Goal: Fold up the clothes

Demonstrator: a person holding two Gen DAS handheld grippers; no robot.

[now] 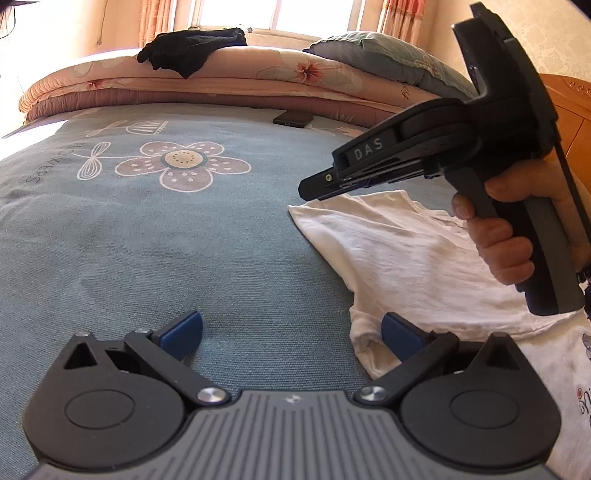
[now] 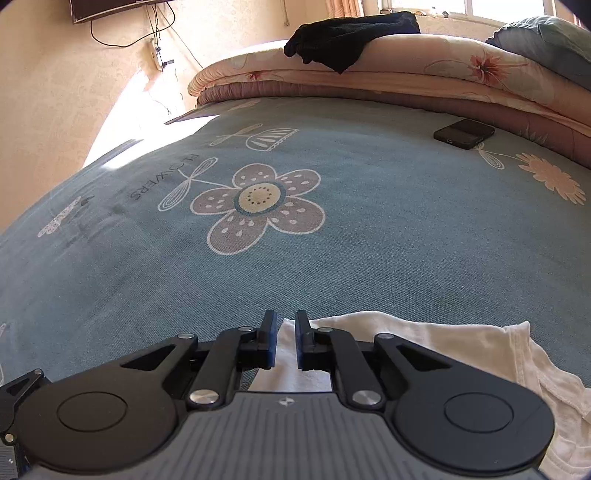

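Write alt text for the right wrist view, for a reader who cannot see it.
The right gripper, jaws nearly closed with a slim gap, hovers over the edge of a white shirt lying on a blue flowered bedspread. Beyond it a dark phone lies on the bedspread, and a black garment is draped over folded quilts by a sunlit window.

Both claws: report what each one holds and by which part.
Neither holds anything. The left claw gapes beside the white cotton T-shirt; the right claw hangs nearly shut above the shirt's edge, with nothing between its pads.
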